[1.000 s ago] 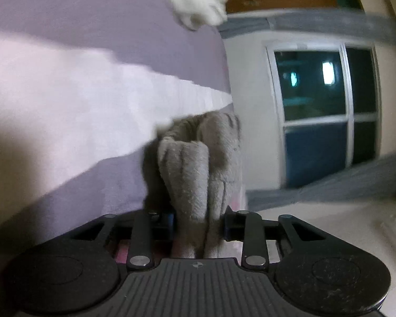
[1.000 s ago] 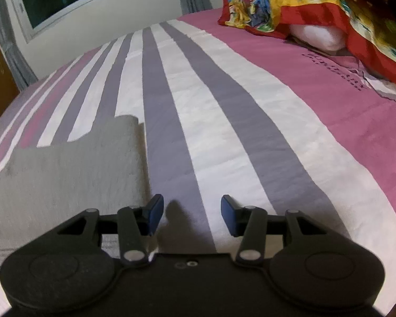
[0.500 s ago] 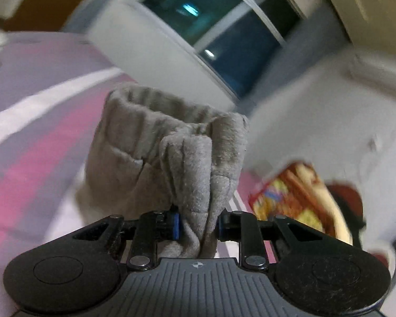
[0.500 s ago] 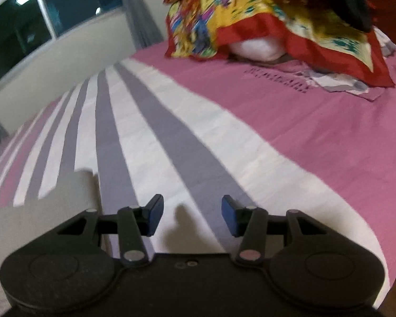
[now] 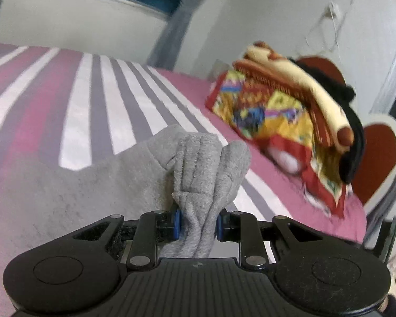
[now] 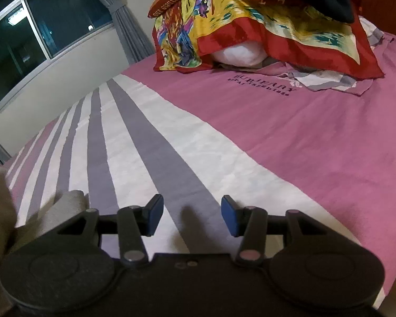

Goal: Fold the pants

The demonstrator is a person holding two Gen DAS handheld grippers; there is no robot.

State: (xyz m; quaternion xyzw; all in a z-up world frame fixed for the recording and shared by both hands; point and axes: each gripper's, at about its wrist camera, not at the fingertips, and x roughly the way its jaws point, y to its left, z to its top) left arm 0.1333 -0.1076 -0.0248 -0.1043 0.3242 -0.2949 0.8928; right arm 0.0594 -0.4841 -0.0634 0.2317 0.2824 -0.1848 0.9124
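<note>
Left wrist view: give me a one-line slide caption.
Left gripper pinching a bunched fold of soft grey fleece pants above the pink, white and grey striped bedsheet.

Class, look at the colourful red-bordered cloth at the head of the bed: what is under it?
Under the red-bordered cloth a rounded white pillow peeks out, resting on the pink bedsheet. The rest of the pillow is covered.
</note>
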